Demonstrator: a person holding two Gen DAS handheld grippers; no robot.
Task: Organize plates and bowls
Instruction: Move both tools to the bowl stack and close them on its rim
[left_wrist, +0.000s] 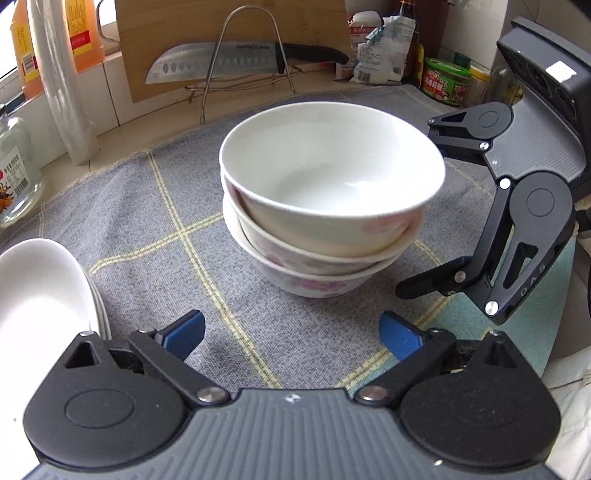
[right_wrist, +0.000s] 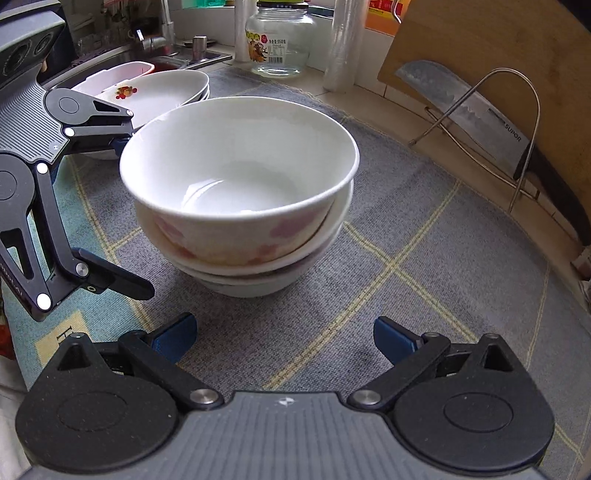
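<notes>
White porcelain bowls (left_wrist: 325, 206) are seen nested askew at centre frame; the left hand-held gripper (left_wrist: 291, 336) is held apart and empty, so a nudge could topple them. In the right view, the right hand-held gripper (right_wrist: 284, 332) is likewise spread before the stack.

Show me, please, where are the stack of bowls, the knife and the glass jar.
stack of bowls (left_wrist: 332, 162): left wrist view, top bowl's inside.
knife (left_wrist: 207, 61): left wrist view, blade.
glass jar (right_wrist: 280, 44): right wrist view, body.

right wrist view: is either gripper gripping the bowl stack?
No. The right gripper and the left gripper are both open, and neither touches the bowl stack on the grey mat.
</notes>
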